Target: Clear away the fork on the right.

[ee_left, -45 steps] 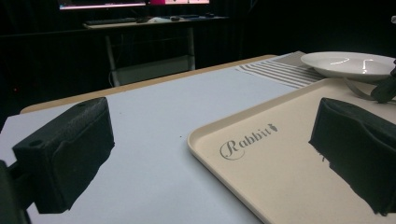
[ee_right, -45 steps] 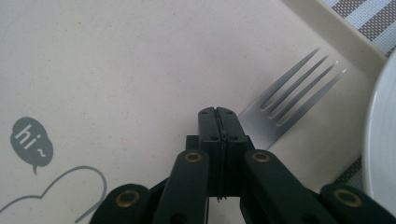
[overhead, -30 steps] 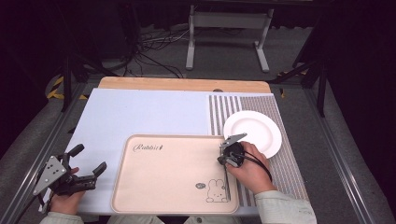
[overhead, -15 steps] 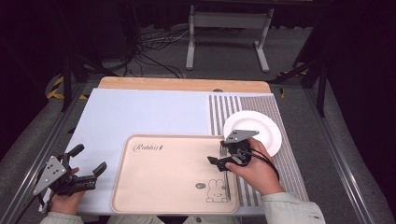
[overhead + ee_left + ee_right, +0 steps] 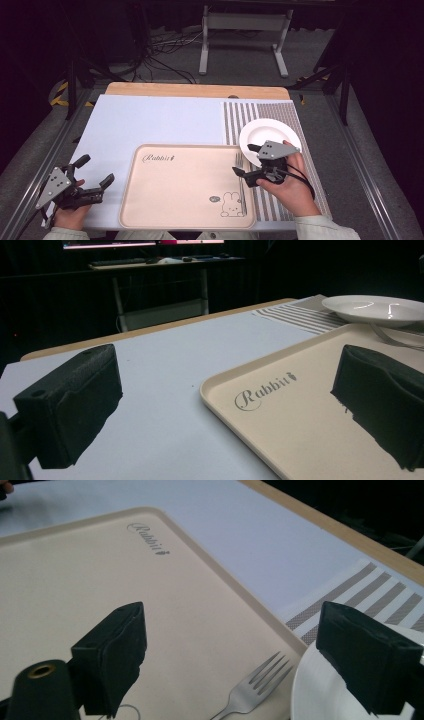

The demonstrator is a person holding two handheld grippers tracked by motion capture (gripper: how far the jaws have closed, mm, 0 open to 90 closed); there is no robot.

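Nearest the person, the left tongs [image 5: 92, 172] hang over the pale blue mat [image 5: 150, 120] at the counter's near left corner, jaws spread wide with nothing between them, just beside the left edge of the beige tray [image 5: 185, 185]. On the right, the right tongs [image 5: 248, 159] have changed in the last second: a second ago they were pinched down at the tray's right edge, and since then the jaws have been opening and now stand wide and empty, lifted a little above the tray. In the right gripper view the fork [image 5: 252, 687] lies free on the tray between and beneath the jaws, touched by neither pad. This reads as a release: the fork looks to be set down, so the placing step seems done and the hand is free for the next item. The fork [image 5: 239, 177] rests along the tray's right margin, just inside the rim; its long axis runs near to far, handle toward the person beside the rabbit print [image 5: 231, 206], tines pointing away toward the white plate [image 5: 270, 135]. The plate sits beyond on the striped cloth [image 5: 260, 112], just off the tray's far right corner.
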